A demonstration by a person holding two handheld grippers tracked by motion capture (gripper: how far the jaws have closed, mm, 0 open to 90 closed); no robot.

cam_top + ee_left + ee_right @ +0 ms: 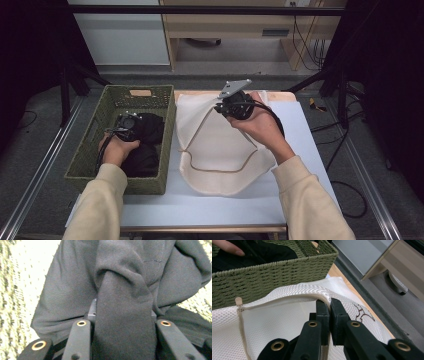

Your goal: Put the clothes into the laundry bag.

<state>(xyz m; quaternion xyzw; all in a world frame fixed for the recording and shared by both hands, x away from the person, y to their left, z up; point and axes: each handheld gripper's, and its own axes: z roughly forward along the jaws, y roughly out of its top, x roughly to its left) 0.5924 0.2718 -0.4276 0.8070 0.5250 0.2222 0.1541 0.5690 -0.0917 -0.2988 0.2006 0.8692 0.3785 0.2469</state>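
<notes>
A green woven basket (170, 131) stands at the table's left with a black garment (149, 131) bundled inside. My left gripper (128, 123) is down in the basket; in the left gripper view (122, 322) a thick fold of the black garment (75, 285) is clamped between its jaws. A white mesh laundry bag (220, 155) with a tan zip (220, 170) lies on the table beside the basket. My right gripper (220, 108) is shut on the bag's zipped far edge and holds it lifted, seen close in the right gripper view (330, 303), with the zip pull (238, 300) off to the left.
The white table top (300, 150) has bare room right of and in front of the bag. The basket wall (274, 277) stands right beside the lifted bag edge. Wooden furniture (225, 25) is beyond the table, and cables (350, 195) lie on the floor at right.
</notes>
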